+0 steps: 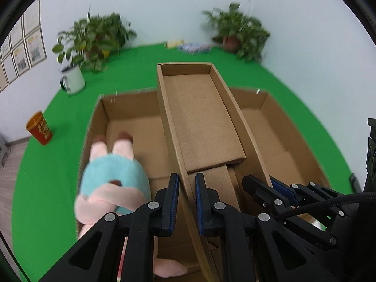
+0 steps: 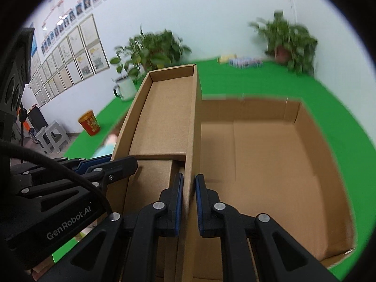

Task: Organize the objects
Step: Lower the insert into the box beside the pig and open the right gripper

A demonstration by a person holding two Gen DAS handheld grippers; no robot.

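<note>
A narrow open cardboard box (image 1: pixel 202 122) is held above a large shallow cardboard tray (image 1: pixel 131 108). My left gripper (image 1: pixel 187 202) is shut on the narrow box's left wall. My right gripper (image 2: pixel 188 202) is shut on its right wall; it also shows in the left wrist view (image 1: pixel 268 185). The narrow box (image 2: pixel 164 119) is empty and tilts up at its far end. A pink plush toy in a light blue dress (image 1: pixel 112 183) lies in the left part of the tray. The tray's right part (image 2: pixel 270 164) is bare.
The tray sits on a green cloth (image 1: pixel 47 176). On it stand a white mug (image 1: pixel 72 80), a red-orange cup (image 1: pixel 38 128), two potted plants (image 1: pixel 96 40) (image 1: pixel 237 30) and small packets (image 1: pixel 188 45) at the back. Grey stools (image 2: pixel 50 136) stand by the wall.
</note>
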